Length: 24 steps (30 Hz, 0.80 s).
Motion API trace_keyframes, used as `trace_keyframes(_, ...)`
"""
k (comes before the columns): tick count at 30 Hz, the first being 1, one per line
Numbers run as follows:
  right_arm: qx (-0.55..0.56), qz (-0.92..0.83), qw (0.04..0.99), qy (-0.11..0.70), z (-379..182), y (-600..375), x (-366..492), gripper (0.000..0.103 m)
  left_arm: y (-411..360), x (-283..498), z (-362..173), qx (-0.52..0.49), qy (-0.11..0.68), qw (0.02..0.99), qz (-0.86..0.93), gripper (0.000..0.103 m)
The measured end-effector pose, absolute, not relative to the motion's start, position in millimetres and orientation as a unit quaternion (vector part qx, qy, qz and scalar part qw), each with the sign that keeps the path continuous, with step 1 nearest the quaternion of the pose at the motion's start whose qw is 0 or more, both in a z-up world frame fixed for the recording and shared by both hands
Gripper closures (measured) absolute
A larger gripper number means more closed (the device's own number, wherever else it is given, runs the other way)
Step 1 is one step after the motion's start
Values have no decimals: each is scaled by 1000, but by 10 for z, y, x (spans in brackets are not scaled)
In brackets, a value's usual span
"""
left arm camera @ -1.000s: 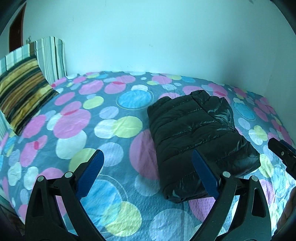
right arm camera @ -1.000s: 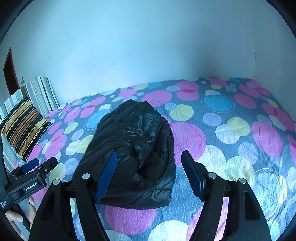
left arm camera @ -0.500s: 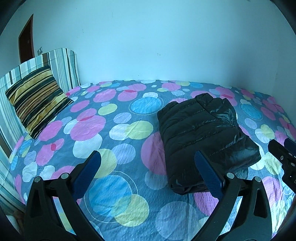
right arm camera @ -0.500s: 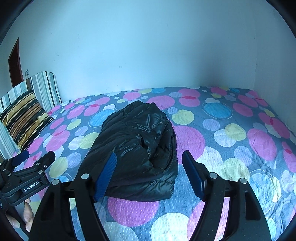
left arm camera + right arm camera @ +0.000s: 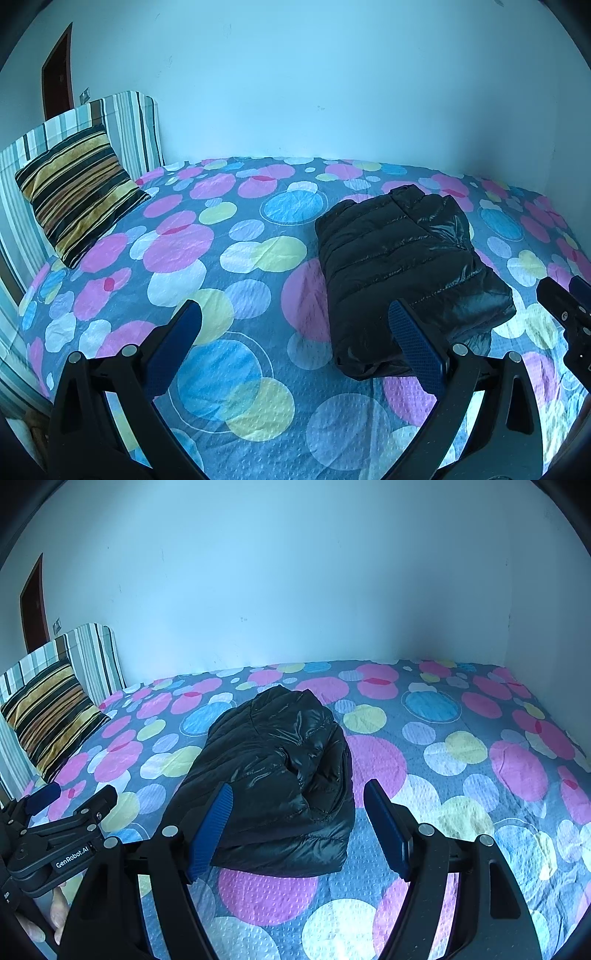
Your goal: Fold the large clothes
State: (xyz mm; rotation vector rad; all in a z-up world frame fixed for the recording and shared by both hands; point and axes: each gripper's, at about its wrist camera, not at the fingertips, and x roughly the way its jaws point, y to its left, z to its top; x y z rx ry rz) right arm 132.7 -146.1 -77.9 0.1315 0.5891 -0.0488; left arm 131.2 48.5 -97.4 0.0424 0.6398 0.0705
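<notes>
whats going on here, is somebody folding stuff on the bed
A person is holding a two-finger tool in each hand over a bed with a dotted bedspread. A black puffer jacket lies on it already folded into a compact bundle. The left tool and right tool are both open and hold nothing, hovering short of the jacket's near edge. A striped pillow leans at the head of the bed.

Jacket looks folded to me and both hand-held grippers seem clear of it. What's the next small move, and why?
Probably just draw both back and leave it. The black puffer jacket lies as a compact folded bundle on the dotted bedspread. The left hand-held gripper and right hand-held gripper are open and hold nothing, so no fold looks left to make.
</notes>
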Motion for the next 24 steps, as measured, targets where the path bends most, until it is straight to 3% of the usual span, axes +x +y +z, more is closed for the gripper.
trace_keyframes(24, 60, -18, 953, 297, -831, -1439, 1307, 30, 412, 1250, -941, 28, 310, 950, 31, 2)
